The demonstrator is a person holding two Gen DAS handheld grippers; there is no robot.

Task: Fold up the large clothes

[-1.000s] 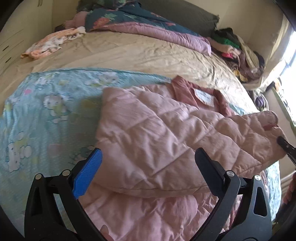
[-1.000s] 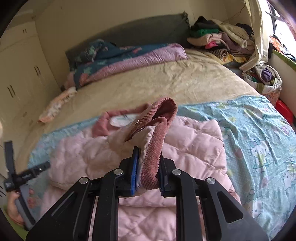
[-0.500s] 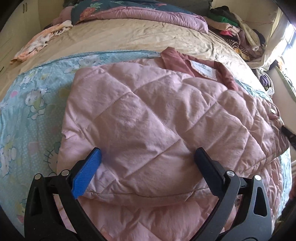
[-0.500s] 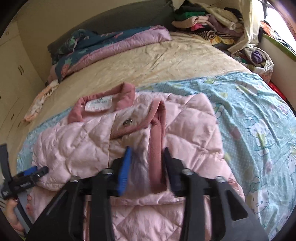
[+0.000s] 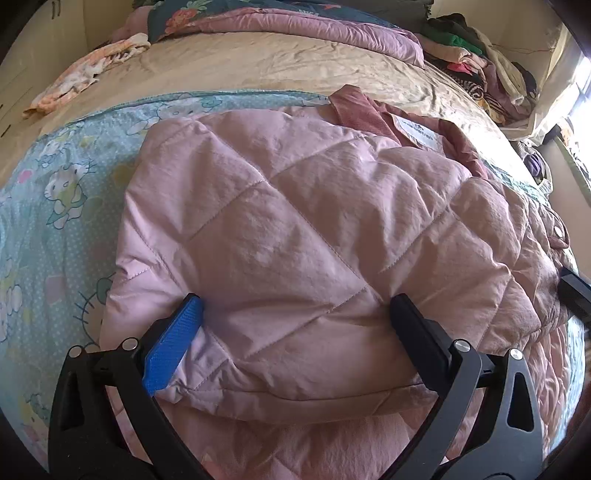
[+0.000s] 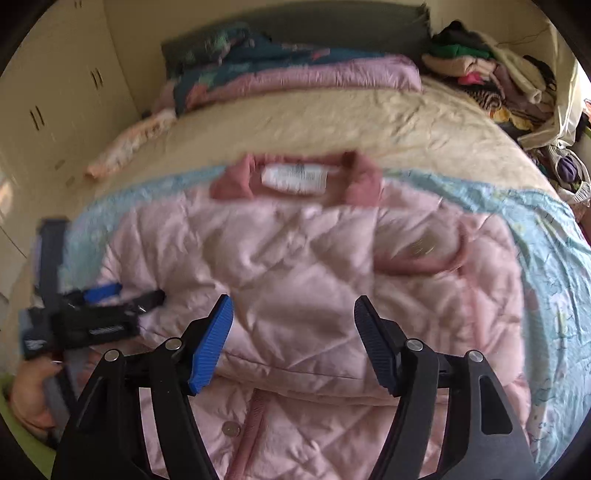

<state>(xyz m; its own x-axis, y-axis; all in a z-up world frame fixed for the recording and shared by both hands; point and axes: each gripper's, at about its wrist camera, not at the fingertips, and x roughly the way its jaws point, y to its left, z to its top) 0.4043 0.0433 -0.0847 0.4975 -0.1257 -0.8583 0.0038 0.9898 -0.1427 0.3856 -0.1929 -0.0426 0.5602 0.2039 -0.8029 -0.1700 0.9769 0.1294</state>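
**Both grippers spread wide over the folded pink jacket**

The right gripper (image 6: 293,341) hangs over the jacket with its jaws well apart; they have just been opening, and nothing is pinched between them, only the quilted fabric lying below. Straight ahead of its tips the pink quilted jacket (image 6: 306,266) lies on the bed with a sleeve folded across the body, the ribbed cuff (image 6: 421,260) off to the fingers' right and the darker collar (image 6: 295,177) with its white label beyond. To this gripper's left, the left gripper (image 6: 122,295) meets the jacket's edge, a hand (image 6: 29,391) on its handle.

The left gripper (image 5: 295,314) also stands wide, its fingertips resting against the folded sleeve without clamping it. Under the jacket spreads a light blue cartoon-print sheet (image 5: 62,206), then a beige bedspread (image 5: 240,62). Farther off lie a rolled purple quilt (image 5: 314,29) and, to the right, a heap of clothes (image 5: 491,74).
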